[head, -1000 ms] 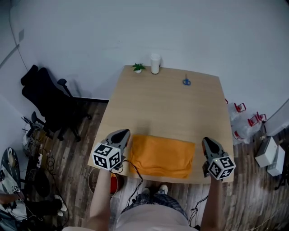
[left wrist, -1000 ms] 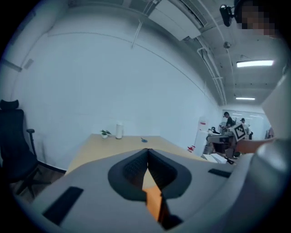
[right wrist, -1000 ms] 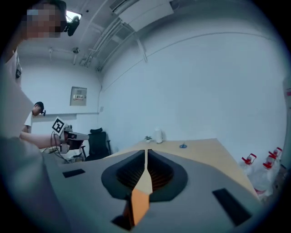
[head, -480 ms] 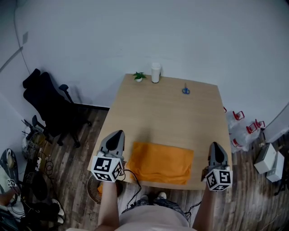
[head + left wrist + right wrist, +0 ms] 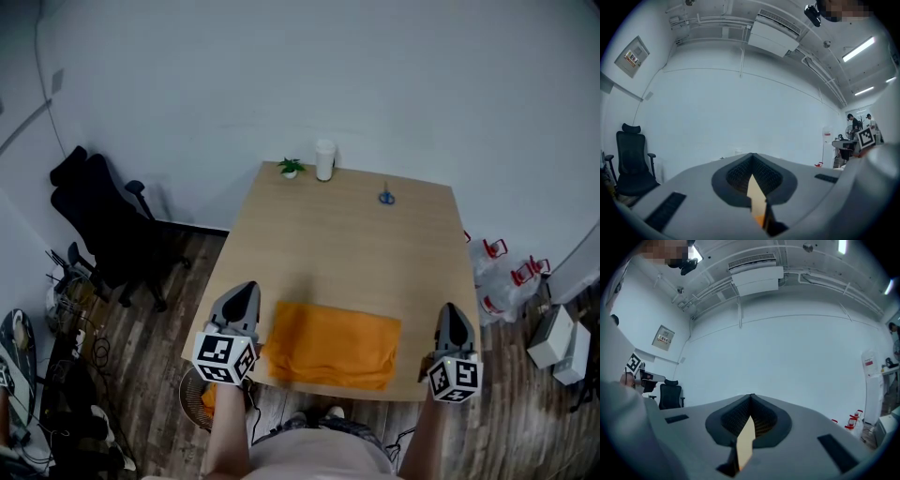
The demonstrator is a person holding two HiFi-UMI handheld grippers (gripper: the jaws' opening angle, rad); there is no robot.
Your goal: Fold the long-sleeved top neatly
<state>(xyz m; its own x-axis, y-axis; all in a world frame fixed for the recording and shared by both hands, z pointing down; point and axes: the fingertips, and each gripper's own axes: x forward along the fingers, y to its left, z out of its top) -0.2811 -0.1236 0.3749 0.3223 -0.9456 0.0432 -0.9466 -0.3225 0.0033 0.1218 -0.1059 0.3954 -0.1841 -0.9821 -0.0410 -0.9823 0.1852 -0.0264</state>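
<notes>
Both grippers have drawn back from the top. The left gripper (image 5: 246,287) and right gripper (image 5: 453,308) hang over the near corners, jaws closed on nothing. The wooden table (image 5: 347,234) bears the folded orange top (image 5: 333,344) at its near edge, between them. A cup (image 5: 324,159), scissors (image 5: 386,197) and plant (image 5: 291,168) line the far edge.

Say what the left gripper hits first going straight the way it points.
Nothing close: the left gripper points level over the table's left edge. Its line runs toward the small plant by the cup at the far end; if it passes above, the wall. Height is unclear.
</notes>
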